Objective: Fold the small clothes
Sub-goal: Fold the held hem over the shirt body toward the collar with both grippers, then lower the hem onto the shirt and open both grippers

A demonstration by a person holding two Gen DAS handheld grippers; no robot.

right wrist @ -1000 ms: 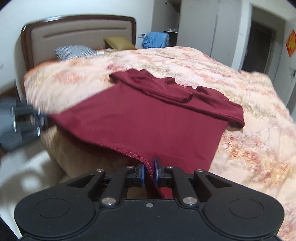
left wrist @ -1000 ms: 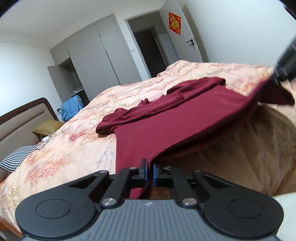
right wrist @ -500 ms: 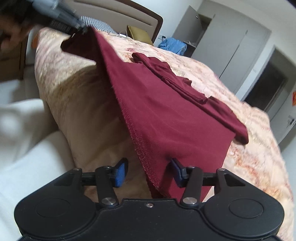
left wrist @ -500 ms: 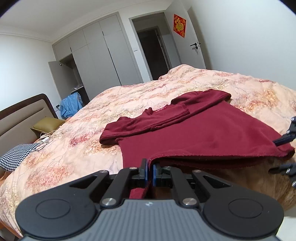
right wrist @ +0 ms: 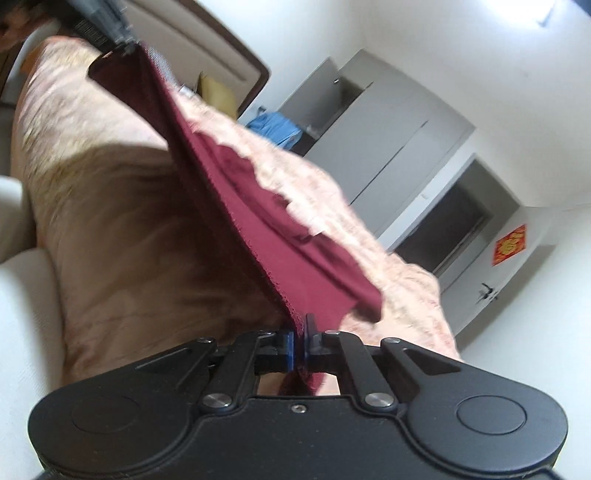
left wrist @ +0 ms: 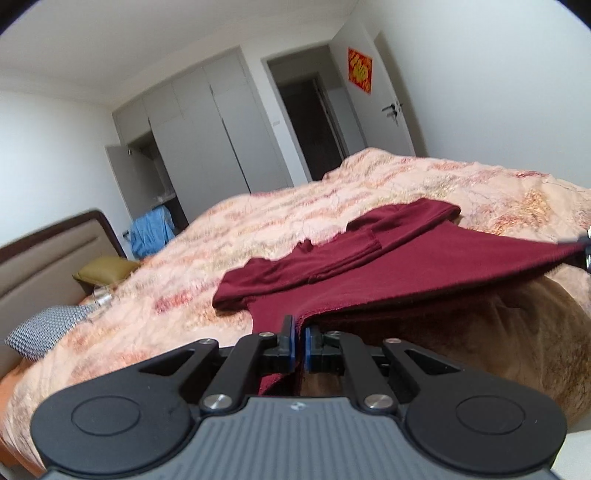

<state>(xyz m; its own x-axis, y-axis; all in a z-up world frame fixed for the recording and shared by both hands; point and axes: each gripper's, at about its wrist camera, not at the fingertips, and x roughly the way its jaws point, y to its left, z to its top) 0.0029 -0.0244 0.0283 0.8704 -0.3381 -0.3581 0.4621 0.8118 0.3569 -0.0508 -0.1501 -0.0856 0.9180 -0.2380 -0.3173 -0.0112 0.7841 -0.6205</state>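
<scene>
A maroon long-sleeved shirt (left wrist: 424, 266) lies on the floral bedspread (left wrist: 295, 221), its sleeves folded across the chest. My left gripper (left wrist: 300, 332) is shut on one corner of the bottom hem and holds it off the bed's edge. In the right wrist view, my right gripper (right wrist: 300, 332) is tilted, its jaws closing tight on the other hem corner of the shirt (right wrist: 295, 251). The hem is stretched taut between both grippers. The left gripper (right wrist: 110, 33) shows at the top left there, and the right gripper's tip (left wrist: 587, 251) at the far right edge of the left wrist view.
The bedspread hangs down the bed's near side (right wrist: 129, 229). A headboard (left wrist: 44, 251), an olive pillow (left wrist: 103, 273) and a checked pillow (left wrist: 44, 328) lie to the left. Blue clothing (left wrist: 151, 229) hangs by the open wardrobe (left wrist: 207, 147). A doorway (left wrist: 314, 122) is beyond.
The right gripper opened, then shut again on the hem corner and rolled sideways. The left gripper rose with its corner. The hem is now pulled straight between them.
</scene>
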